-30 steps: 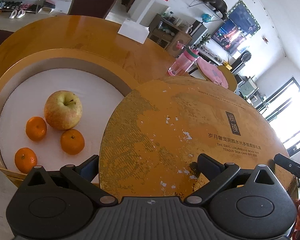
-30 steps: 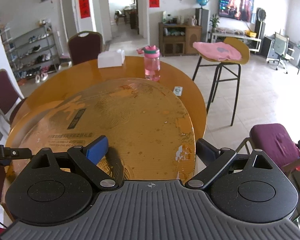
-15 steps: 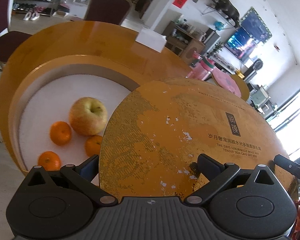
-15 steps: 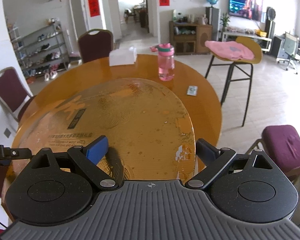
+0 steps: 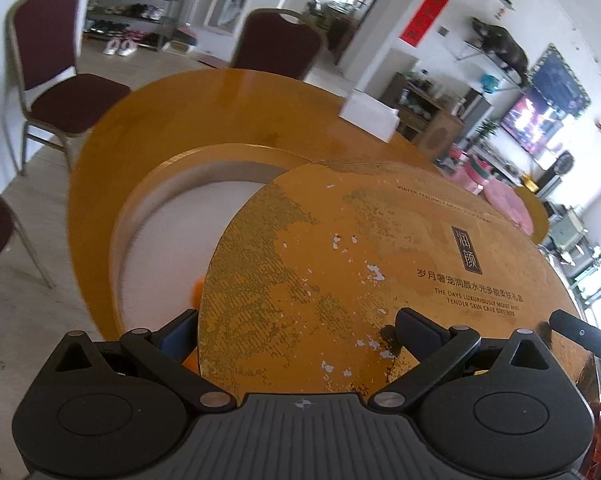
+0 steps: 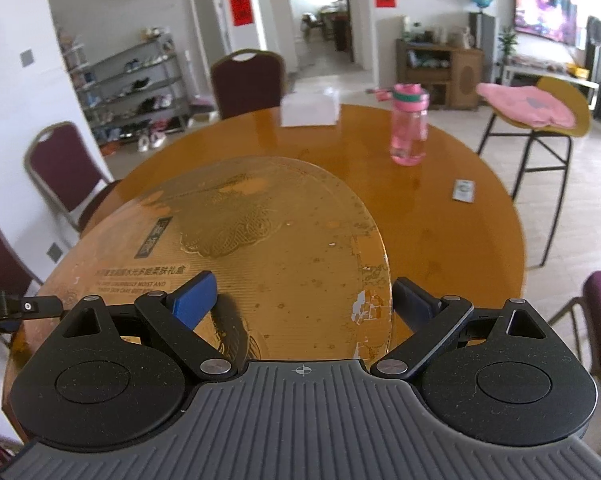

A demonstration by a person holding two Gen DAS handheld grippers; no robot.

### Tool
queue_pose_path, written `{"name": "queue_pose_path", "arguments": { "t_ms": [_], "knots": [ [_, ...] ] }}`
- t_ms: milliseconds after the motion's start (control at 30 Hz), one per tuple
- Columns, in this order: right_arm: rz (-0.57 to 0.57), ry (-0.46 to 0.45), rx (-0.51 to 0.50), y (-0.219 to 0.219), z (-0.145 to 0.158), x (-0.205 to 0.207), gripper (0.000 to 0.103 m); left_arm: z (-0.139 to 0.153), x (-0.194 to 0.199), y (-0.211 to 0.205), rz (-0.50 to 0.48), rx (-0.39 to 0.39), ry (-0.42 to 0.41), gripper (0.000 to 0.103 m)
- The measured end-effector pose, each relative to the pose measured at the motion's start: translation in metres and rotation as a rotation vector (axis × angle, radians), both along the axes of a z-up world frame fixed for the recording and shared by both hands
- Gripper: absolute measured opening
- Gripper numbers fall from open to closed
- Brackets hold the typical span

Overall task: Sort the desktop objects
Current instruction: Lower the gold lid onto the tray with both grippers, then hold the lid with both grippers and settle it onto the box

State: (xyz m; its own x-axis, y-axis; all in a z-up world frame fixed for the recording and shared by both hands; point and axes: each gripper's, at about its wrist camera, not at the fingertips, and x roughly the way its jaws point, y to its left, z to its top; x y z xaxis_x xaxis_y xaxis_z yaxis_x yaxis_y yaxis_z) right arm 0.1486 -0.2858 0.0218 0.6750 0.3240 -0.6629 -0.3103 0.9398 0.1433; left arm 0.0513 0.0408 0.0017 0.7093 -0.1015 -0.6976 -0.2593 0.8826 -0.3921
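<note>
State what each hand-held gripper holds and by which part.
Both hold the round lid: the left hand-held gripper and the right hand-held gripper each grip its near rim, on opposite sides.

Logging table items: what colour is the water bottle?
Pink bottle with a green band, clearest in the right wrist view.

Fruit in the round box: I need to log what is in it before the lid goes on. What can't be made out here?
- Left wrist view: the lid hides most of the box; only an orange sliver of fruit shows, so no count.
- Right wrist view: the lid covers the box entirely.
- Neither view shows whether the lid touches the box rim.
- Small print on the lid is blurred in the right wrist view.
</note>
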Motion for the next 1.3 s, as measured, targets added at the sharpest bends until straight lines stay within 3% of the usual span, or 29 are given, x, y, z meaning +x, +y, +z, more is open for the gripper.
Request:
{"name": "queue_pose_path", "arguments": {
  "t_ms": [433, 667, 1300],
  "knots": [
    [0.136, 0.005, 0.136, 0.06, -0.039, 0.051, 0.095, 0.014, 0.005, 0.044, 0.156, 0.14, -0.036, 0.101],
    [0.172, -0.028, 0.207, 0.086, -0.058, 0.079, 0.095, 0.017, 0.025, 0.053, 0.182, 0.211, -0.066, 0.101],
    [0.136, 0.015, 0.177, 0.1, -0.1, 0.103, 0.095, -0.027, 0.049, 0.059, 0.164, 0.186, -0.037, 0.101]
  ]
}}
